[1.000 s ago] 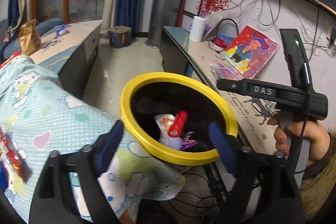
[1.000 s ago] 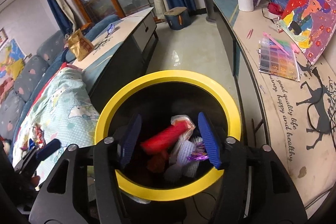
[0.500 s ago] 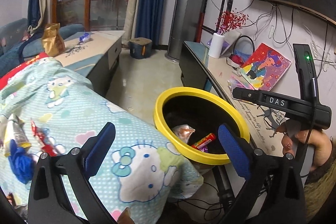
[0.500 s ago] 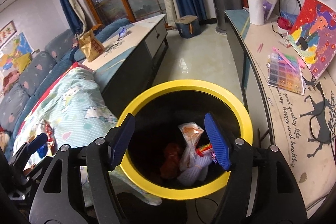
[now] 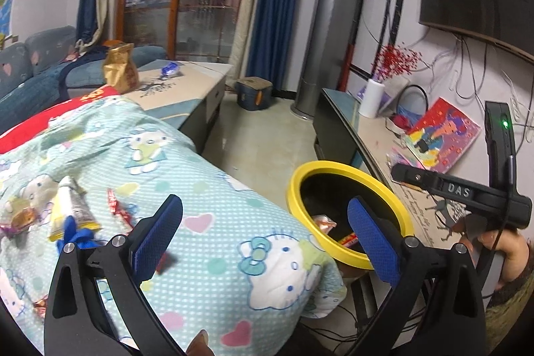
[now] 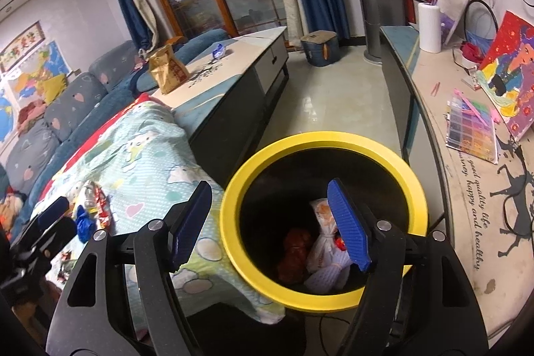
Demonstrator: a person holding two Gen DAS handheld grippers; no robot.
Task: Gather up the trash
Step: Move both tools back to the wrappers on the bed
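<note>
nearest, left gripper (image 5: 265, 231) spread wide, fingers (image 5: 157, 234) released and empty above the cartoon-print blanket (image 5: 207, 189). right gripper (image 6: 270, 219) also released, nothing between its fingers (image 6: 347, 224), over the yellow-rimmed bin (image 6: 410, 175). inside the bin, wrappers (image 6: 325, 242) already dropped. farther left on the blanket, loose trash (image 5: 71, 212) lying uncollected. beyond, a tabletop (image 5: 187, 79) bearing a gold bag (image 5: 120, 70).
</note>
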